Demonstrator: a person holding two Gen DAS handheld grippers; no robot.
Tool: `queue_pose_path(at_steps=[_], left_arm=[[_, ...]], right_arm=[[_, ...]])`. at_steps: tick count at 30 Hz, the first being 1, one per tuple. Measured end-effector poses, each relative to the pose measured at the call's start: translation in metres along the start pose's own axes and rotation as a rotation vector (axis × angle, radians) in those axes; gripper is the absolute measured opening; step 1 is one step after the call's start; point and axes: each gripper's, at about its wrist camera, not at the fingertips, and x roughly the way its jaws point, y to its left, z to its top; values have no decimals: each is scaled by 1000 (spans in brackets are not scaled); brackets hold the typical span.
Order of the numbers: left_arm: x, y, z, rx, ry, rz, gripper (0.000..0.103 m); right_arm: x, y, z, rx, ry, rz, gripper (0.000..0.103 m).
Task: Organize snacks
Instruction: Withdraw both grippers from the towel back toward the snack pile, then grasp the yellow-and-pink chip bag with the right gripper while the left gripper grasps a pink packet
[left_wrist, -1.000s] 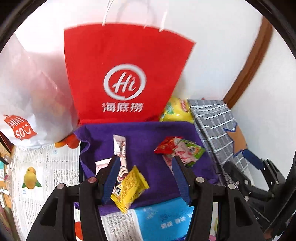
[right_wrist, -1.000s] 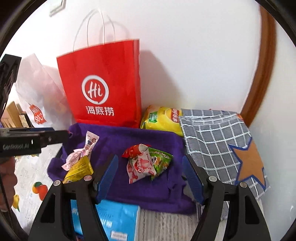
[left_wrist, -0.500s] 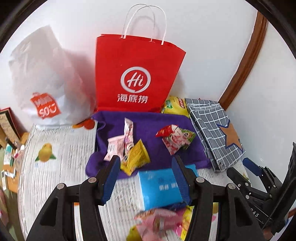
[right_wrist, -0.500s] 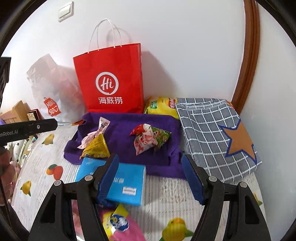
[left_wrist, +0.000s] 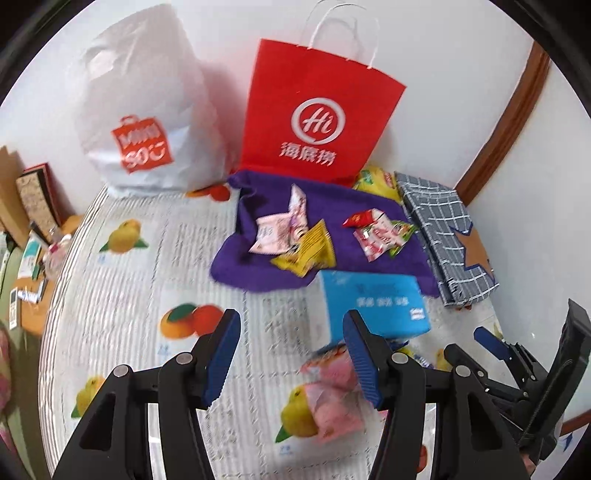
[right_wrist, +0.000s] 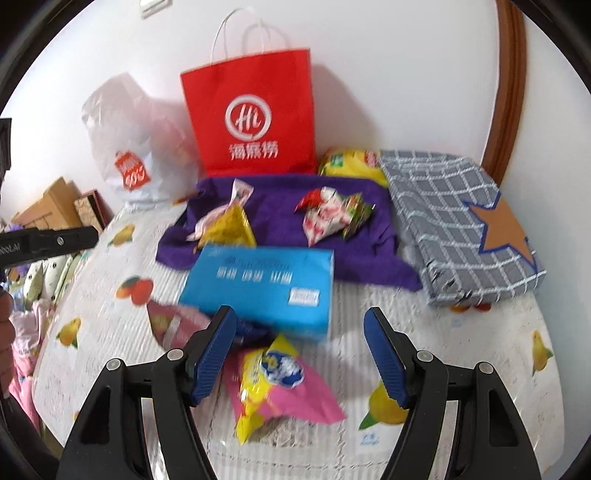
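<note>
Small snack packets lie on a purple cloth (left_wrist: 369, 206) (right_wrist: 280, 192): a yellow packet (left_wrist: 308, 251) (right_wrist: 231, 227) and pink packets (left_wrist: 275, 232) on its left, a red, white and green bunch (left_wrist: 380, 232) (right_wrist: 330, 214) on its right. A blue box (left_wrist: 373, 304) (right_wrist: 260, 286) sits in front of the cloth. Nearer still lie a pink packet (left_wrist: 332, 402) and a pink and yellow bag (right_wrist: 275, 387). My left gripper (left_wrist: 291, 354) hovers open and empty over the printed sheet. My right gripper (right_wrist: 299, 350) is open and empty above the pink and yellow bag.
A red paper bag (left_wrist: 317, 118) (right_wrist: 255, 114) and a white plastic bag (left_wrist: 144, 122) (right_wrist: 133, 140) stand against the wall. A yellow chip bag (right_wrist: 351, 164) and a folded grey checked cloth (left_wrist: 450, 236) (right_wrist: 461, 225) lie at the right. Boxes and clutter (left_wrist: 29, 206) sit beyond the left edge.
Both grippers have drawn back from the purple cloth, so the blue box and the pink packets in front of it have come into view. Neither gripper's opening has changed.
</note>
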Motion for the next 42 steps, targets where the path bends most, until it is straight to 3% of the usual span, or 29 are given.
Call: queue_pose_path(at_steps=[11,15,22,23,25,27,35,42], left_arm=[[14,13,-24,-9,54,36,56],[27,13,-31,-3,88,43,56],[46,6,-46,23,138,34,56],[48,4,-50,28,147,30,56],[52,1,-55,39,159,26,56],[57,-3,-63,53,176,27,56],[76,-14,-84,48,231,-18,56],[91,-35,-92,61,256,-62,56]], right_arm=[[44,20,-35,-107,109,9,71],[54,17,-47,-122,130,-28,72],[64,6,-55,-76,175,74,72],[66,7,-57,-80,182,81,68],[65,6,-62,-74,165,100,57],[61,4,-64,-66,149,104,53],[41,-25,-69,-30,86,51,52],[37,-51,-78,-1,93,14,52]])
